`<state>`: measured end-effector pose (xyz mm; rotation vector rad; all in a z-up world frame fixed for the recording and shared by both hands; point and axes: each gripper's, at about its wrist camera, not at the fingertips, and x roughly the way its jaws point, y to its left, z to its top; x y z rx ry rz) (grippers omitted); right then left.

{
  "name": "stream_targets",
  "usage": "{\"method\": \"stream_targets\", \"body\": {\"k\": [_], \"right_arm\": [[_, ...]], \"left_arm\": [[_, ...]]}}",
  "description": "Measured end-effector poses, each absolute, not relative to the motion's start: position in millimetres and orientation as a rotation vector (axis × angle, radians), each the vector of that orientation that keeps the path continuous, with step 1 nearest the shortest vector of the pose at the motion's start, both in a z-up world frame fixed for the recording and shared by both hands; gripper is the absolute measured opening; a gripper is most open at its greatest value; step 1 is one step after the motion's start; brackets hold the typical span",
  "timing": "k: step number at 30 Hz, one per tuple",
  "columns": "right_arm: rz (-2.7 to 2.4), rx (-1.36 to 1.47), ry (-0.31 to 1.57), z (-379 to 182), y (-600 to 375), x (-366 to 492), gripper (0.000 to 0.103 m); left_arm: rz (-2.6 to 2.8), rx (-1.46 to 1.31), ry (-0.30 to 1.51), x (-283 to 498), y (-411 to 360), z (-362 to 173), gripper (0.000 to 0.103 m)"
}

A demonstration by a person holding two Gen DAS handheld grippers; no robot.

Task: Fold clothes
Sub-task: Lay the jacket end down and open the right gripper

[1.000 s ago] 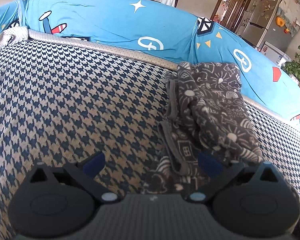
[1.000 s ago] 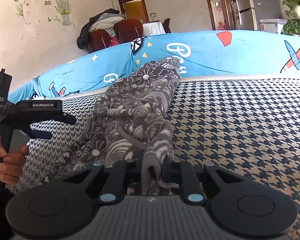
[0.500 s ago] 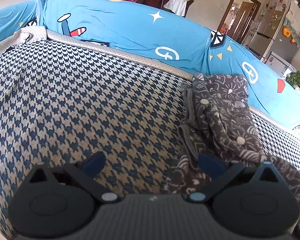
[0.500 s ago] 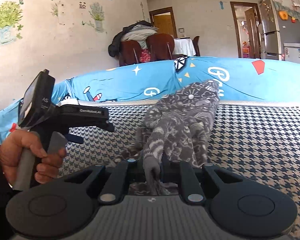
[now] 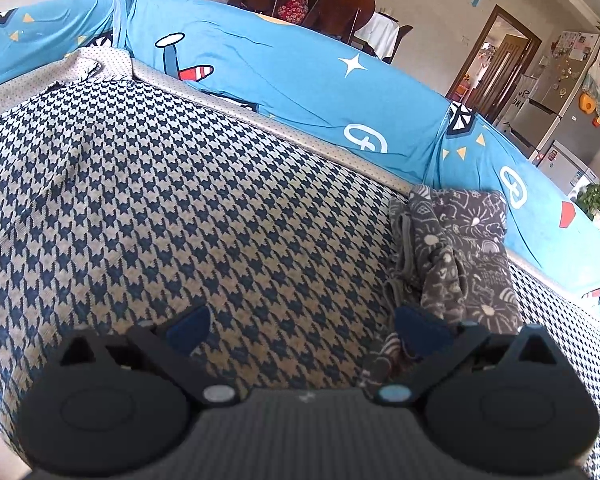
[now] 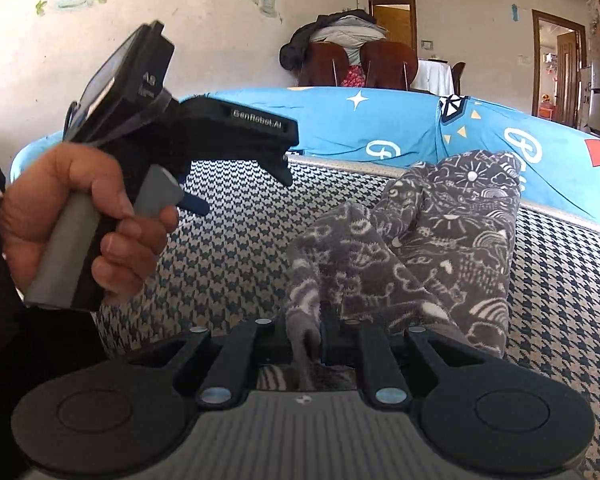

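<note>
A grey patterned garment (image 5: 460, 248) lies bunched on the houndstooth sofa cover (image 5: 180, 200), running back to the blue backrest. In the right wrist view my right gripper (image 6: 304, 332) is shut on a grey edge of the garment (image 6: 440, 232), lifted off the cover and drawn taut toward the camera. My left gripper (image 5: 300, 330) is open over bare cover, its right pad (image 5: 416, 332) at the garment's near edge with nothing between the pads. The right wrist view also shows the left gripper (image 6: 240, 192), in a hand (image 6: 84, 216), to the left of the garment.
A blue cartoon-print backrest (image 5: 300, 88) rims the seat at the back. Behind it stand brown chairs (image 6: 364, 64) piled with clothes, a doorway (image 5: 496, 64) and a fridge (image 5: 560, 100). The houndstooth cover stretches wide to the left of the garment.
The right gripper has swung left, keeping its hold on the garment's edge. The left gripper has moved left and looms larger in the right view; the garment has slid right in the left view.
</note>
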<state>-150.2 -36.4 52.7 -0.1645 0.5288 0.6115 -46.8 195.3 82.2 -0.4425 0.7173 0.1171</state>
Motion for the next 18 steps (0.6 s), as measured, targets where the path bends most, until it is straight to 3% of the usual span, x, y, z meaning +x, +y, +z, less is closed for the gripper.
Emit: {"method": "stream_targets", "body": {"k": [4, 12, 18], "right_arm": [[0.622, -0.229, 0.547, 39, -20, -150, 0.015], [0.722, -0.264, 0.615, 25, -8, -155, 0.036], [0.801, -0.213, 0.638, 35, -14, -161, 0.036]], "left_arm": [[0.096, -0.437, 0.719, -47, 193, 83, 0.103], [-0.004, -0.399, 0.774, -44, 177, 78, 0.103], [-0.050, -0.342, 0.797, -44, 162, 74, 0.103]]}}
